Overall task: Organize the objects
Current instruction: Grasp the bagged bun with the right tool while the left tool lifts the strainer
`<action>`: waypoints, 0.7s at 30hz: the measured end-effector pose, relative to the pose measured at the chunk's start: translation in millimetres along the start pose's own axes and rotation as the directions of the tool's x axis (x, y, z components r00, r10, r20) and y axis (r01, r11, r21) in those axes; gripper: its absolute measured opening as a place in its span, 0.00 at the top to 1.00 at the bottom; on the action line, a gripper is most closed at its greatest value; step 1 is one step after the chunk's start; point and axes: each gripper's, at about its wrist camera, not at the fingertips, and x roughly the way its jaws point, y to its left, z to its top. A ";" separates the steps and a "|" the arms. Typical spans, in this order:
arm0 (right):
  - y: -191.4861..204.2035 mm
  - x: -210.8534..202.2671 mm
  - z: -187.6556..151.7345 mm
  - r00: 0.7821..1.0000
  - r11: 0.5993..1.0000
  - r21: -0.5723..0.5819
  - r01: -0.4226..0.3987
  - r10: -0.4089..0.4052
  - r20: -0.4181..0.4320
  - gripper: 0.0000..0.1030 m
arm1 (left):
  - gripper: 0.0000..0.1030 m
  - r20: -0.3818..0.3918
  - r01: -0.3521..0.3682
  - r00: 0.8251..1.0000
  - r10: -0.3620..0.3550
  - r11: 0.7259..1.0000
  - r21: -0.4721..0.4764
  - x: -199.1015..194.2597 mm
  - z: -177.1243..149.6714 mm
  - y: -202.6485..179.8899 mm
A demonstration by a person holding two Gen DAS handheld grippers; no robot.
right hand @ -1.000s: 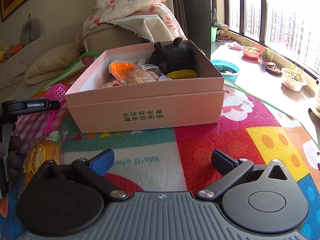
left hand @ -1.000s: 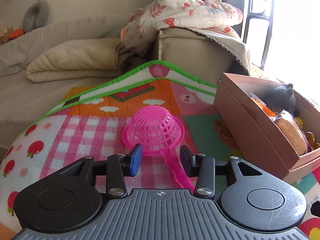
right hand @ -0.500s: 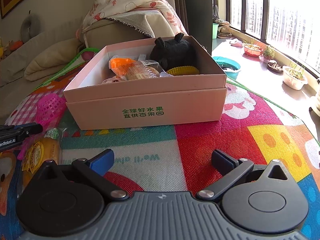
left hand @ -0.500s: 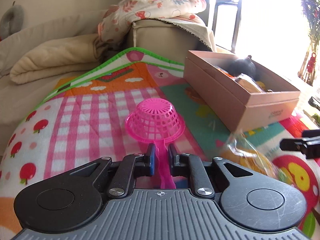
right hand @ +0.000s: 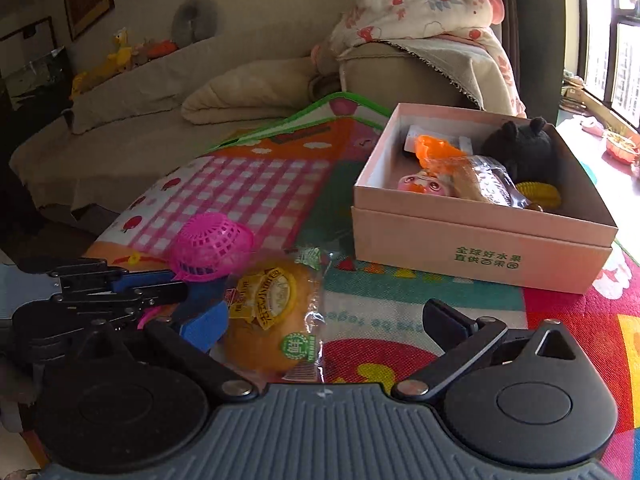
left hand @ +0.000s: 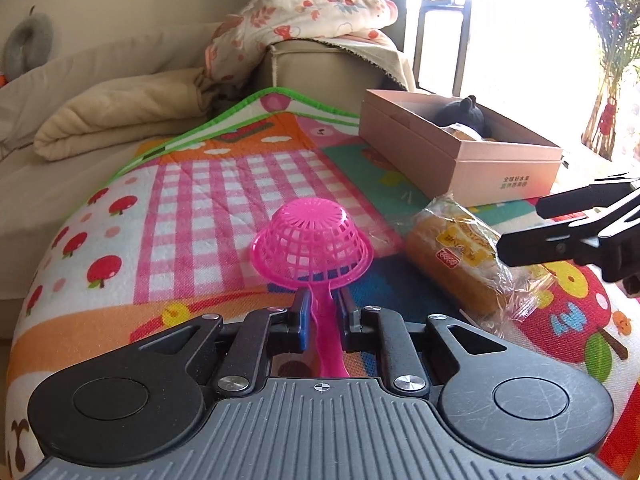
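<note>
Pink strainer: the pink strainer [left hand: 313,236] sits bowl-down on the play mat [left hand: 192,188], its handle running back toward the left hand-held gripper [left hand: 322,310].
Change at the left: a second ago the jaws stood apart on either side of the handle; now they are closed on it, both pads pressing the pink plastic.
Meaning: the grasp looks made, so the strainer is probably ready to be lifted, though its bowl is not clearly off the mat yet.
Wrapped bun: the wrapped bun [right hand: 272,312] lies on the mat just beside the strainer, toward the pink box [right hand: 480,248].
Change at the right: the right hand-held gripper [right hand: 324,322] faced the box a second ago; now it is turned toward the bun, jaws wide apart, holding nothing, with the bun between its fingers but unpressed.
Box: open-topped, already holding a black plush toy [right hand: 524,148], an orange item and another wrapped snack.
Likely next: both things seem bound for the box.
</note>
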 end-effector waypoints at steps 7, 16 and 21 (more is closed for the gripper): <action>16.4 21.4 2.9 0.995 0.998 0.040 -0.041 0.045 -0.090 0.45 | 0.83 0.007 -0.001 1.000 0.001 1.000 -0.009 -0.4 -1.4 -1.1; -7.8 -51.8 -22.7 0.999 1.000 0.026 0.003 -0.001 -0.052 0.55 | 0.85 0.002 -0.053 0.999 0.053 0.998 -0.038 -7.6 -3.3 -11.7; -44.5 -99.0 -35.3 0.994 0.992 0.077 0.098 -0.101 0.029 0.55 | 0.85 -0.010 0.042 0.999 -0.043 0.998 -0.050 -21.1 -1.9 -25.0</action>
